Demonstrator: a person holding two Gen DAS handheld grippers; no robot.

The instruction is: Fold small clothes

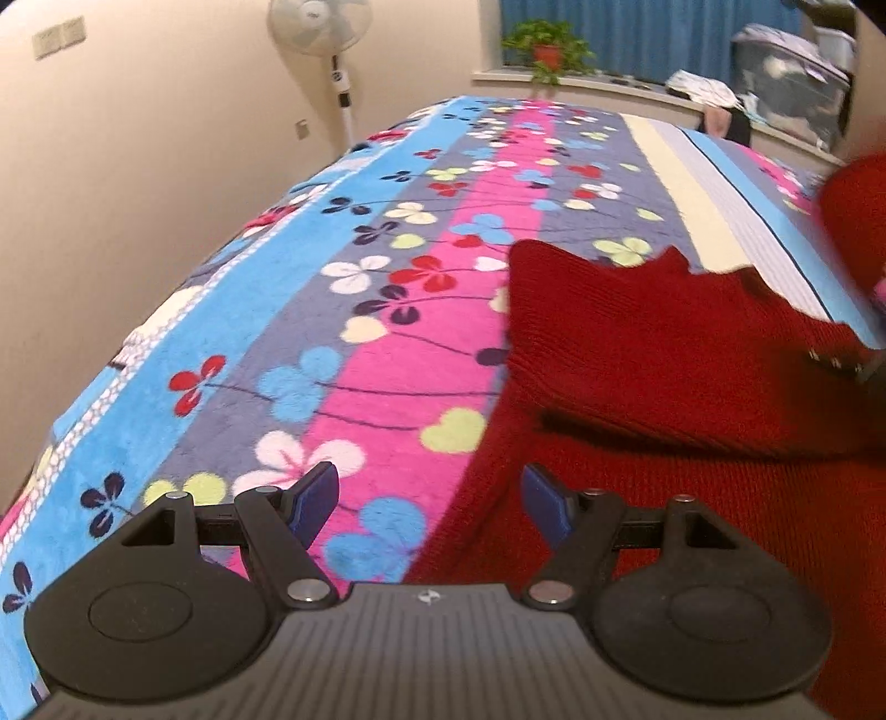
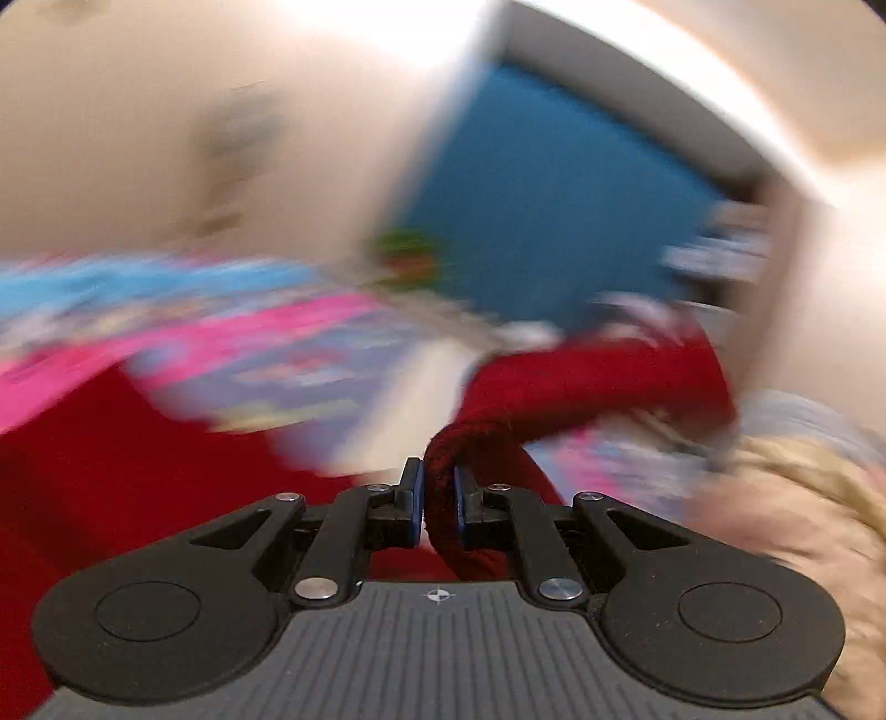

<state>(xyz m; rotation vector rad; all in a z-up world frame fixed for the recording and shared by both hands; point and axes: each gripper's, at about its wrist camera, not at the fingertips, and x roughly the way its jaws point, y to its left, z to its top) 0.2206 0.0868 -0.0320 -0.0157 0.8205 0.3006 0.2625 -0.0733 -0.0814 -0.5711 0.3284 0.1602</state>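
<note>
A red knit garment (image 1: 664,387) lies on the flowered blanket (image 1: 332,332), with one part lifted and folded over at the right. My left gripper (image 1: 429,504) is open and empty, low over the garment's left edge. My right gripper (image 2: 437,493) is shut on a fold of the red garment (image 2: 581,382) and holds it raised above the bed. The right wrist view is heavily blurred. A dark edge of the right gripper (image 1: 853,365) shows at the right of the left wrist view.
A standing fan (image 1: 326,33) is by the wall beyond the bed. A potted plant (image 1: 545,47) sits on the window sill before blue curtains (image 1: 637,33). Bags and clutter (image 1: 786,72) are at the far right. A beige fuzzy item (image 2: 803,498) lies at the right.
</note>
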